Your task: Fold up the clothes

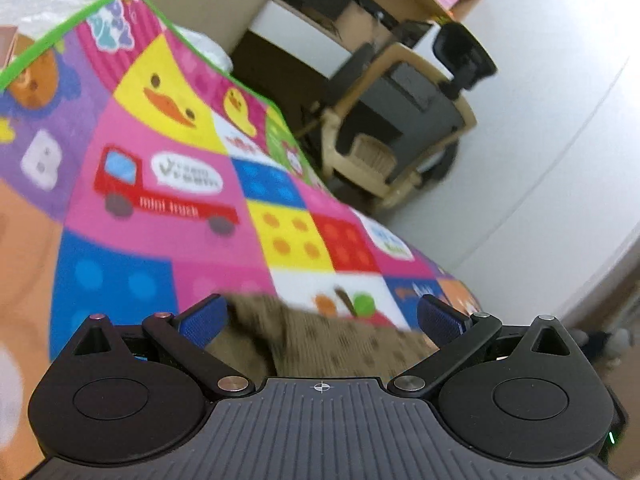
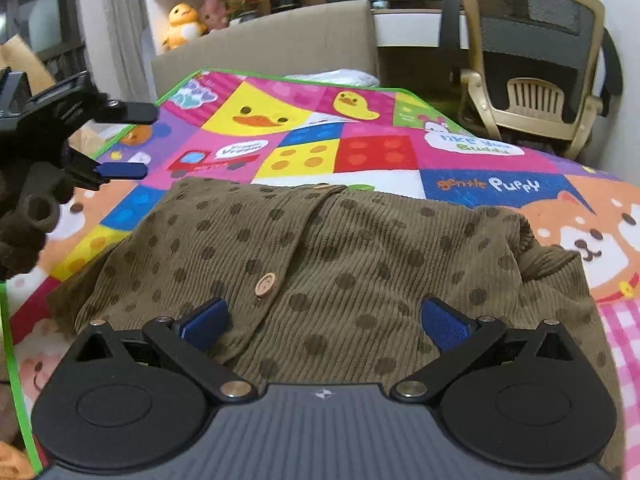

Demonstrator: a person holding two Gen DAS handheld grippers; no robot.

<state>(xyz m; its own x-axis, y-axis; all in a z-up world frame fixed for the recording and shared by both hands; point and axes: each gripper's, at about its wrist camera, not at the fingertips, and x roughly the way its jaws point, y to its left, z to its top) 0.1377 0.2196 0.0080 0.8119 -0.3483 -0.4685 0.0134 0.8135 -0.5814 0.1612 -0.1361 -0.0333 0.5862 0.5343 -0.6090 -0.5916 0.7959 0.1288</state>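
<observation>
An olive-brown corduroy garment [image 2: 320, 256] with dark dots and wooden buttons lies on a colourful cartoon play mat [image 2: 372, 152]. My right gripper [image 2: 324, 320] is open, its blue pads apart just above the garment's near part, holding nothing. My left gripper [image 1: 322, 316] is open too, with a blurred edge of the garment [image 1: 320, 340] below and between its pads, not pinched. The left gripper also shows in the right wrist view [image 2: 120, 142] at the far left, jaws apart, above the mat's left side.
The mat [image 1: 160, 200] covers a raised surface with a beige headboard [image 2: 280, 44] behind. An office chair [image 2: 536, 64] and a desk stand beyond the right side. Plush toys [image 2: 184, 24] sit on a ledge at the back. White floor [image 1: 520, 120] lies to the right.
</observation>
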